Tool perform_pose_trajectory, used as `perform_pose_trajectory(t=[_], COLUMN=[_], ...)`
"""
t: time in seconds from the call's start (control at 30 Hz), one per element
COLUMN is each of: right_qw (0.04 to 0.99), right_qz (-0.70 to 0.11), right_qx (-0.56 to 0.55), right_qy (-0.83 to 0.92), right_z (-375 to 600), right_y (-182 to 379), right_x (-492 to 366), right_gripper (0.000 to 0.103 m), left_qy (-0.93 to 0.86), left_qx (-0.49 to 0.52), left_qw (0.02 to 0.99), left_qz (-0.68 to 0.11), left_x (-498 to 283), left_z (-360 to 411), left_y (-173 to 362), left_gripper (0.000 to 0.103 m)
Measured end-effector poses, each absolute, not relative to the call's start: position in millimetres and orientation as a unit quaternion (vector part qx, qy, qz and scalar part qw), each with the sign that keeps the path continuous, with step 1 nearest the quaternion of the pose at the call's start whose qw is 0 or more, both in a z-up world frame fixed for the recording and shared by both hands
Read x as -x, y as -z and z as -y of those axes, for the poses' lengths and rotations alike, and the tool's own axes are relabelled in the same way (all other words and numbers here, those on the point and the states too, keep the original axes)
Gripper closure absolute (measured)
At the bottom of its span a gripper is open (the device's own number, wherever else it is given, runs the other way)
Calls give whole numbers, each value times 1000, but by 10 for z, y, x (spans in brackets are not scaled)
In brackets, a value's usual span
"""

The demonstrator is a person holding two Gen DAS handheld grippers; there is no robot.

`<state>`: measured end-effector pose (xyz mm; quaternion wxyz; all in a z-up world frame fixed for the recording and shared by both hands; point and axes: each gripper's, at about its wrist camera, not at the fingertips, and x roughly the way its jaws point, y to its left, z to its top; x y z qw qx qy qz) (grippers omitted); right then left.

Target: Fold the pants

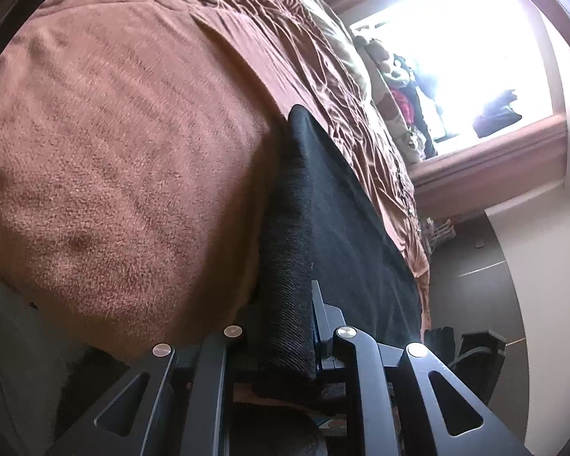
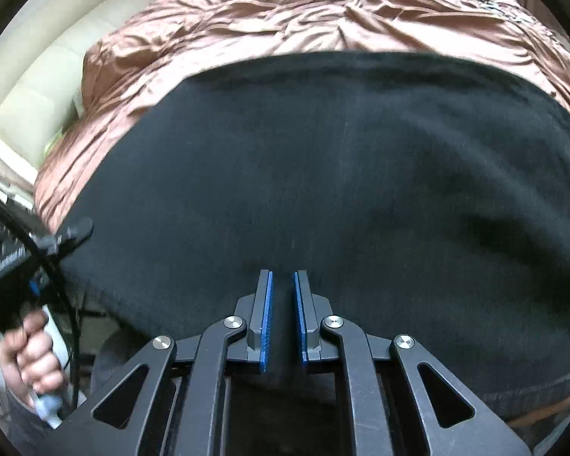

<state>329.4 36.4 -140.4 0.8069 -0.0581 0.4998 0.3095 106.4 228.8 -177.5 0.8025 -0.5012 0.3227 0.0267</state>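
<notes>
One pair of black pants (image 2: 342, 174) lies on one rust-brown bed (image 1: 114, 152), its edge pinched by two grippers, left gripper (image 1: 285, 326) and right gripper (image 2: 283, 304).

Left hand-held gripper (image 1: 285, 326) and right hand-held gripper (image 2: 283, 315) both clamped nearly closed; a hand (image 2: 30, 357) grips a handle.

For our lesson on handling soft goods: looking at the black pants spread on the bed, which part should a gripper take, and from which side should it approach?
Take the black pants at their near edge, coming in from the bedside over the brown bedspread. The cloth lies flat, so only an edge gives two faces to pinch. Both the right gripper and left gripper already clamp that border.
</notes>
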Motion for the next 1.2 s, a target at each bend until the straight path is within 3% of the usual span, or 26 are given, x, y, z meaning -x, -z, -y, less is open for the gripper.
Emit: perform_pose_trajectory(t=[0.23,0.83,0.93,1.2], right_qw=[788,825,826,834], right_qz=[-526,-503,-505,-500], right_qx=[65,34,35,39], right_qy=[-313,-255,-247,-231], right_z=[-358,-695,-740,-926], right_y=[1299,1301,1319,1313], right_x=[-3322,-4055,-4141,-4481], right_gripper=[95,95,100,100], left_qy=[-31,-59,-65,-79], left_qx=[516,551,555,564], left_qw=[792,760,757,748], left_qz=[-325,-340,-340,-341], left_x=[-1037,-1026,-1017,-1004], left_z=[-2288,-2292,-2279,-2287], left_y=[1773,1842,1844,1896], left_gripper=[86,85,85,84])
